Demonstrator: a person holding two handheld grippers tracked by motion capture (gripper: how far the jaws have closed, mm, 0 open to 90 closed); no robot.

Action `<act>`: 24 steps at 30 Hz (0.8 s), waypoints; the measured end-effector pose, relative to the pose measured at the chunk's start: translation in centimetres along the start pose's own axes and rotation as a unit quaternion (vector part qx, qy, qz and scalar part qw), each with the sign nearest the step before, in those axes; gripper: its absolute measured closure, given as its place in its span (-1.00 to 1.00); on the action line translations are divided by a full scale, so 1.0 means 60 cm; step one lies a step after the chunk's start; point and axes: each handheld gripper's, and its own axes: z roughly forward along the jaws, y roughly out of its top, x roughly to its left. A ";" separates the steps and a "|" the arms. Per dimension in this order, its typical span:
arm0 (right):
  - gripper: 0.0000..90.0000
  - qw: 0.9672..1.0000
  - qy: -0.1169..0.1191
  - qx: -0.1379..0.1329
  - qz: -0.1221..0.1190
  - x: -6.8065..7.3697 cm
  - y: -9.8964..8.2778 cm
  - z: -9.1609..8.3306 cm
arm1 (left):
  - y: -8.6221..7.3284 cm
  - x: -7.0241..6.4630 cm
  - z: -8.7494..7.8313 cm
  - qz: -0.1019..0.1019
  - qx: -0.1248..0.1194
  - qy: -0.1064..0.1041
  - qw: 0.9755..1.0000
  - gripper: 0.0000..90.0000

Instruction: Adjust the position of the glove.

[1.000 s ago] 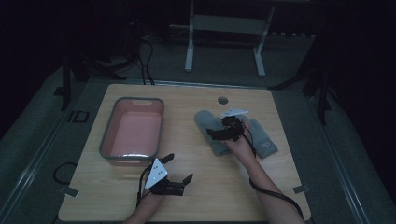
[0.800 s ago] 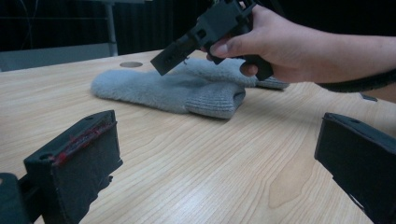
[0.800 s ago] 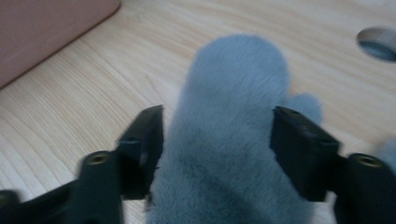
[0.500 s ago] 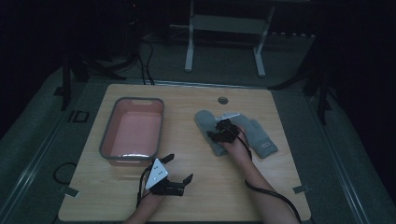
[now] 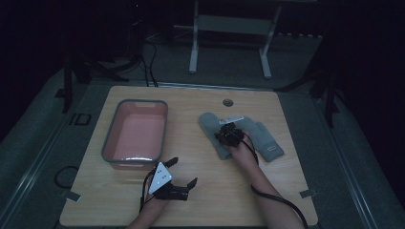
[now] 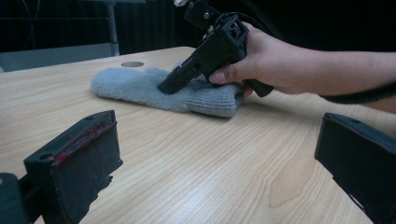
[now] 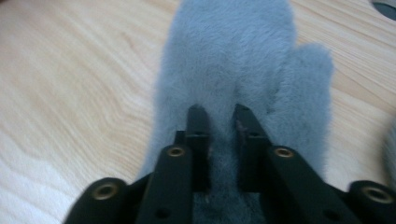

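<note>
You are pinching the nearer grey mitten (image 5: 216,136) with your right gripper (image 5: 228,137), and the jaws have just been closing: in the right gripper view they are standing almost together, with a ridge of the fleece caught between their pads. You are biting into the middle of the mitten's back rather than an edge, probably because the pile there bunches up easily and gives the narrow tips something to grip. The mitten is lying flat on the tabletop (image 5: 205,191), right of centre, with its cuff toward you and its thumb lobe to one side. A second grey mitten (image 5: 265,141) is lying just beside it, partly under your right hand.

Your left gripper (image 5: 182,172) is resting low near the front edge of the tabletop, its jaws spread wide and holding nothing. It is waiting close to the pink bin (image 5: 137,135) at the left, well apart from the mittens. That bin is sitting open and empty, most likely as the place the mittens are meant to go.
</note>
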 end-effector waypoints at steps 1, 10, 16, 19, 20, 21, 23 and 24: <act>0.84 1.000 -0.009 -0.004 0.014 0.002 0.001 -0.005 | 0.000 0.000 0.000 -0.001 0.000 0.000 1.000 -0.99; 0.86 0.989 -0.054 -0.014 0.137 0.051 0.008 -0.052 | 0.000 0.000 0.000 0.002 -0.001 0.000 1.000 -0.99; 0.86 0.987 -0.087 -0.008 0.137 0.086 0.007 -0.074 | 0.000 0.000 0.000 0.001 -0.001 -0.001 1.000 -0.99; 0.86 0.985 -0.080 -0.008 0.154 0.093 0.010 -0.079 | 0.000 0.000 0.000 0.000 -0.001 0.000 1.000 -0.99; 0.86 0.984 -0.084 -0.009 0.154 0.096 0.011 -0.078 | 0.000 0.000 0.000 0.000 -0.001 0.000 1.000 -0.99; 0.86 0.985 -0.090 -0.005 0.145 0.099 0.011 -0.075 | 0.000 0.000 0.000 0.000 -0.001 0.000 1.000 -0.99; 0.86 0.986 -0.090 0.002 0.143 0.103 0.009 -0.065 | 0.000 0.000 0.000 0.001 -0.001 0.000 1.000 -0.99; 0.86 0.986 -0.089 0.007 0.143 0.103 0.006 -0.059 | 0.000 0.000 0.000 0.000 -0.001 0.000 1.000 -0.99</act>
